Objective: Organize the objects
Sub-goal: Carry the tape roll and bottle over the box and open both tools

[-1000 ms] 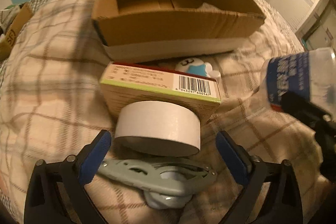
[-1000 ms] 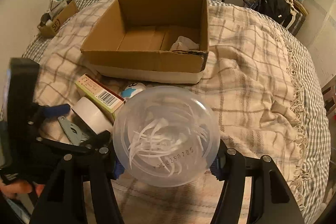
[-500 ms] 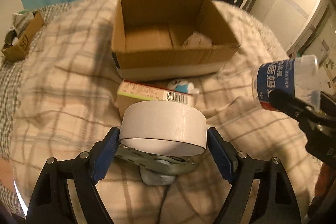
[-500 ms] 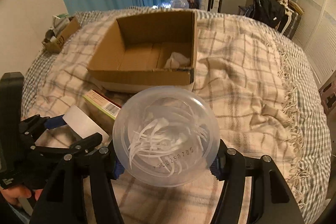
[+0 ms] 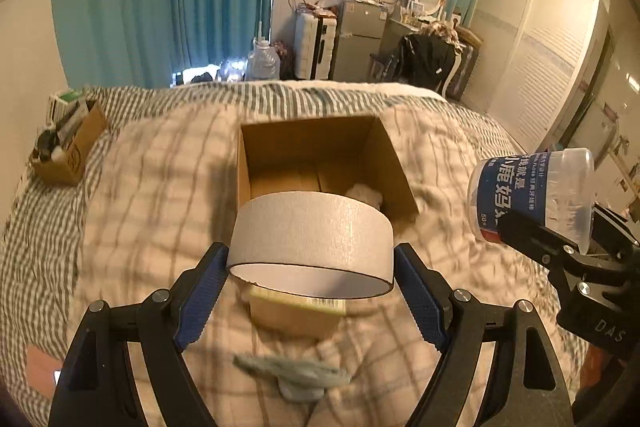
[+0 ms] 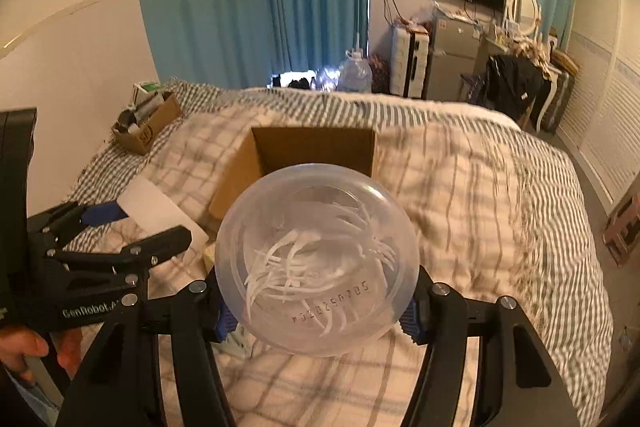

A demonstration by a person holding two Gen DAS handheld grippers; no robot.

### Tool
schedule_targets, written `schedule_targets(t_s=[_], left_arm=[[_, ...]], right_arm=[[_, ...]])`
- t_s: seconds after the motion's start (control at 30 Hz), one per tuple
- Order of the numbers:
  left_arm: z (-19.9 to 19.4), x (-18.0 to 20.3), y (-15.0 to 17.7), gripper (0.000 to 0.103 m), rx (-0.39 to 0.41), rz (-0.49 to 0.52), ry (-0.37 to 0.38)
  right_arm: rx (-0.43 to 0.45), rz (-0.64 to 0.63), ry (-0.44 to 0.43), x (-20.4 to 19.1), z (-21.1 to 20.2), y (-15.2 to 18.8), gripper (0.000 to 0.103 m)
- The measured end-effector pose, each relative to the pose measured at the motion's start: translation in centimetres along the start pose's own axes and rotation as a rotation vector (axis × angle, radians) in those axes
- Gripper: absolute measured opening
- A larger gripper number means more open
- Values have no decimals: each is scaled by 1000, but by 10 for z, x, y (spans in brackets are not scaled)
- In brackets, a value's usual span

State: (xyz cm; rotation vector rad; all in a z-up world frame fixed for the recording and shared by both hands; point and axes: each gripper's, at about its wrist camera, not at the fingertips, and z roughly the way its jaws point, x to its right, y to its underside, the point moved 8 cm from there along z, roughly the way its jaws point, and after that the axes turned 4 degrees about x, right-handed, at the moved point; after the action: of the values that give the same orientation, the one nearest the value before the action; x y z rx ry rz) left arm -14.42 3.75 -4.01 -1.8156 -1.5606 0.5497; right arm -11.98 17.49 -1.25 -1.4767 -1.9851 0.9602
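Right wrist view: clear jar (image 6: 316, 259) hides most of cardboard box (image 6: 312, 147).

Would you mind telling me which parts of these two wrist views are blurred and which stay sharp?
Left wrist view: the tape roll and left gripper are sharp, the plaid blanket smears. Right wrist view: the clear tub is crisp, the cardboard box soft; fisheye bends the walls.

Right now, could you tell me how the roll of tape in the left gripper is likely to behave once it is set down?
The roll of tape is round and, held flat by the left gripper, should sit stably; on edge it would probably roll. It looks rigid under the pads.
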Motion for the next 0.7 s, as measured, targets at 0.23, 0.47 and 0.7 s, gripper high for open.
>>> schedule_targets(t_s=[0.23,0.47,0.7], left_arm=[[40,-8,-44,85,6,16,-35],[108,-10,-65,85,-32,51,-44],[171,-7,-51,85,-116,74,-24]], right_arm=[[20,-13,-16,7,41,-47,61],[-22,16,-7,19,113,-74,61],[-102,56,-17,29,189,-61,61]])
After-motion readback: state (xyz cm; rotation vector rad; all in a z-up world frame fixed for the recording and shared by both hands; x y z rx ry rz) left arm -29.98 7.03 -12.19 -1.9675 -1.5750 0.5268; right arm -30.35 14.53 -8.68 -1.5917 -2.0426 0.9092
